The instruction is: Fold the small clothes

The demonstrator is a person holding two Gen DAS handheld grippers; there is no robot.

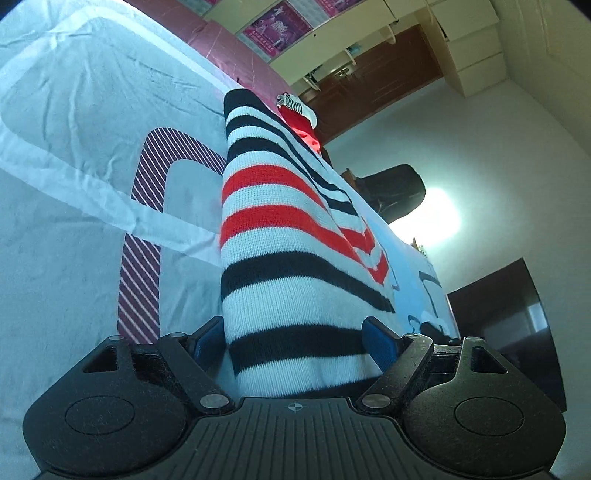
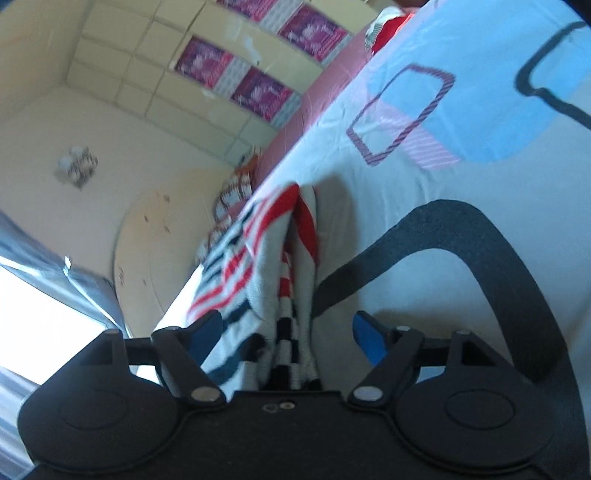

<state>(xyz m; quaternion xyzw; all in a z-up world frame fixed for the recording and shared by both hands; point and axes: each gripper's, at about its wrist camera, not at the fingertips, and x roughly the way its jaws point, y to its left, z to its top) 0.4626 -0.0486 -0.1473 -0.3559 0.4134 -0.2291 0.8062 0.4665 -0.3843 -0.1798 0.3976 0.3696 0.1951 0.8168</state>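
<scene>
A knitted sweater (image 1: 288,221) with white, navy and red stripes lies on the pale bed sheet (image 1: 74,147), folded into a long strip that runs away from the camera. My left gripper (image 1: 293,326) stands wide open, with the strip's near end between its blue pads (image 1: 207,339). In the right wrist view the same sweater (image 2: 258,258) lies bunched in folds on the sheet (image 2: 406,184). My right gripper (image 2: 287,319) is open around its near edge. The cloth sits close to the left pad (image 2: 207,328), with a gap before the right pad.
A small pile of red and striped clothes (image 1: 299,110) lies further up the bed by the pink headboard (image 1: 229,48), and shows again as clothes (image 2: 388,22) in the right wrist view. Cream cupboards (image 2: 147,74) line the wall. A dark chair (image 1: 395,192) stands beyond the bed.
</scene>
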